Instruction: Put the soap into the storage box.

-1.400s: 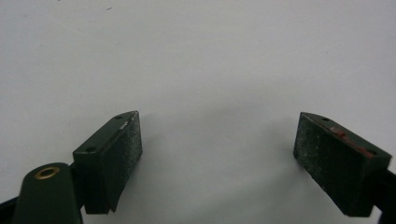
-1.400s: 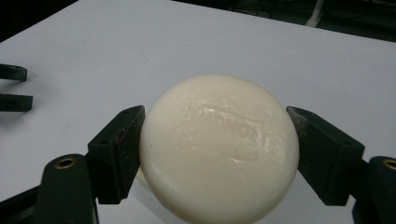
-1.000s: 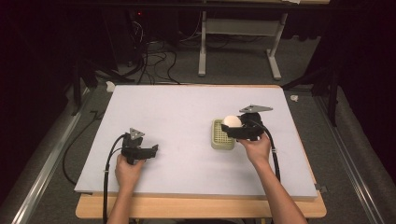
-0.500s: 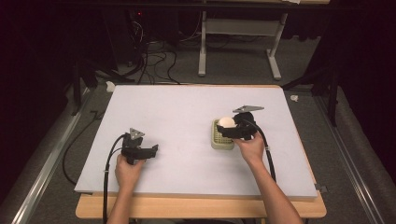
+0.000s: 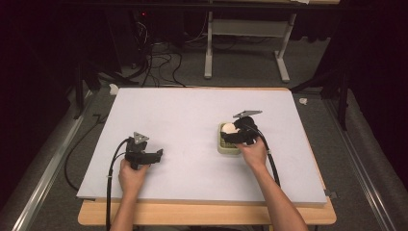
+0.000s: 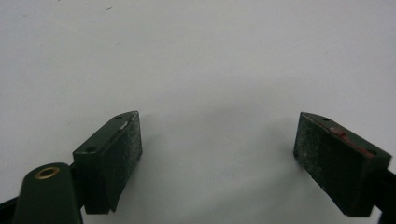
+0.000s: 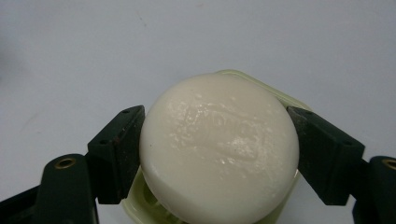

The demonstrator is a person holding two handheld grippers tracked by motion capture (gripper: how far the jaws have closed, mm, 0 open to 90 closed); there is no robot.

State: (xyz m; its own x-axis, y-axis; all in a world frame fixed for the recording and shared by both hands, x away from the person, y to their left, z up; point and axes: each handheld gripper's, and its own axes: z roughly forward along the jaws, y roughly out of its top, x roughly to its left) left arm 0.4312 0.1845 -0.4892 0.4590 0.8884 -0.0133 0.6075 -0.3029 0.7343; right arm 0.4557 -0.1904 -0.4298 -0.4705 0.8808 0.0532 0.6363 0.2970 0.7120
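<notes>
A wide white table top is seen from the high view, laid over a wooden board whose edge shows along the near side. Behind it, a dark floor with tangled cables and a grey table frame is visible.

Two forearms are brought in from the near edge. The left gripper is held low over the bare surface at the near left part of the table, well apart from everything else; its cable is trailed back along the left forearm. In the left gripper view, its jaws are shown spread wide, with nothing between them but the white surface, and the left gripper is seen close above that surface.

The right gripper is held at the right of the table's middle, directly over a pale green soap dish that is set flat on the table top. In the right gripper view, a round cream-white bar of soap is pinched between the two black jaws of the right gripper, one jaw pressed against each side of it. The soap dish is seen just beneath and behind the bar, its rim showing past the bar's far edge. Whether the bar touches the dish cannot be told. Faint raised lettering is seen on the bar's top face, too blurred to be read.
</notes>
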